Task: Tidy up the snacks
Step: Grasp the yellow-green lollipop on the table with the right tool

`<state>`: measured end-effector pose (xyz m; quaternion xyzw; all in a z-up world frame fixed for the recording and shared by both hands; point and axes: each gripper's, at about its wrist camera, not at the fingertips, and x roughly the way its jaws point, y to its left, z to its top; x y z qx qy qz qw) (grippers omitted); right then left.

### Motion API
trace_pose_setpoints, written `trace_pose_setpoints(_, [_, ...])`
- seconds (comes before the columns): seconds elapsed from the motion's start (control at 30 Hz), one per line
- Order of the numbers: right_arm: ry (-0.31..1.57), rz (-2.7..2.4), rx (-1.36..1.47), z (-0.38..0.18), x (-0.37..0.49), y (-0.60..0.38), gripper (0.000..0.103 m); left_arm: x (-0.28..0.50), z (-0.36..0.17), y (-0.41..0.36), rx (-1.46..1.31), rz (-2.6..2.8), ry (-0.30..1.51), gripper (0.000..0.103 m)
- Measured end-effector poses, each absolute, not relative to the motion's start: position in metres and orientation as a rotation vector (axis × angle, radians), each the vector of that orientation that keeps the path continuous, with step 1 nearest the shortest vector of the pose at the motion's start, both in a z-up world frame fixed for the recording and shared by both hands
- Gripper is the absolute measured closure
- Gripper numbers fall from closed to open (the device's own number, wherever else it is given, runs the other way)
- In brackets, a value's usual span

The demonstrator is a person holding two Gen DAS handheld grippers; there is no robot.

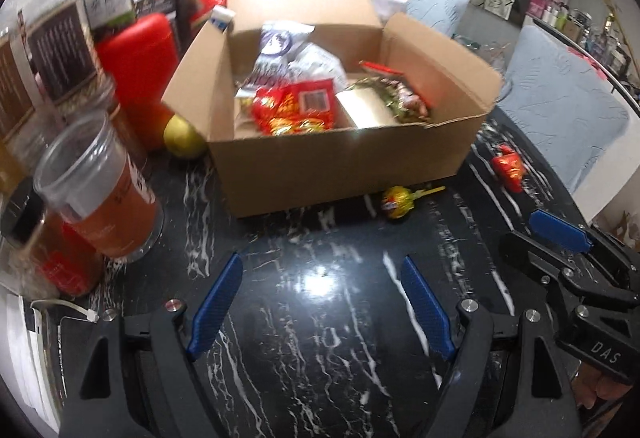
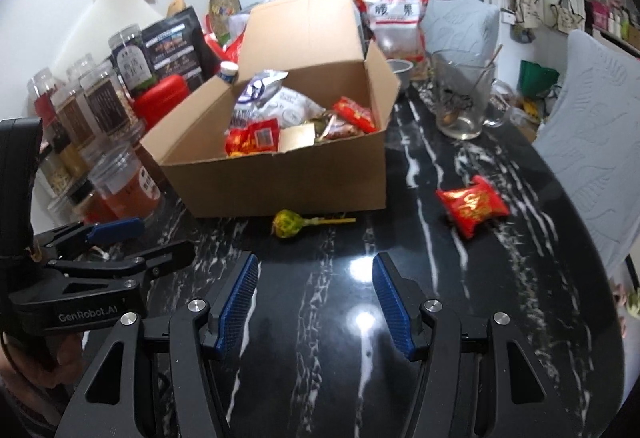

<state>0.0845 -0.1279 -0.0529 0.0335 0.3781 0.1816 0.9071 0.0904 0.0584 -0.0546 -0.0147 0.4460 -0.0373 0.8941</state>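
Note:
An open cardboard box (image 1: pixel 340 166) (image 2: pixel 280 182) stands on the black marble table, filled with several snack packets. A yellow lollipop (image 1: pixel 396 201) (image 2: pixel 289 224) lies on the table just in front of the box. A red snack packet (image 1: pixel 507 166) (image 2: pixel 472 207) lies to the right of the box. My left gripper (image 1: pixel 322 270) is open and empty, low over the table in front of the box. My right gripper (image 2: pixel 316 270) is open and empty, short of the lollipop. Each gripper also shows at the edge of the other's view.
Several jars and a clear tub (image 1: pixel 100 194) crowd the left side beside a red container (image 1: pixel 140 54) and a green fruit (image 1: pixel 182 138). A glass pitcher (image 2: pixel 462 98) and a large snack bag (image 2: pixel 394 22) stand behind right. Chairs with blue cushions (image 2: pixel 592 142) flank the table's right edge.

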Motion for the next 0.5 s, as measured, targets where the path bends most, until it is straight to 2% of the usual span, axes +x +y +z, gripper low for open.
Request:
trace_pose_setpoints(0.43, [0.865, 0.448, 0.045, -0.085, 0.140, -0.091, 0.044, 0.114, -0.067, 0.089, -0.058, 0.002, 0.923, 0.022])
trace_pose_setpoints(0.5, [0.876, 0.454, 0.055, -0.087, 0.149, -0.087, 0.047, 0.117, -0.069, 0.094, -0.073, 0.011, 0.931, 0.022])
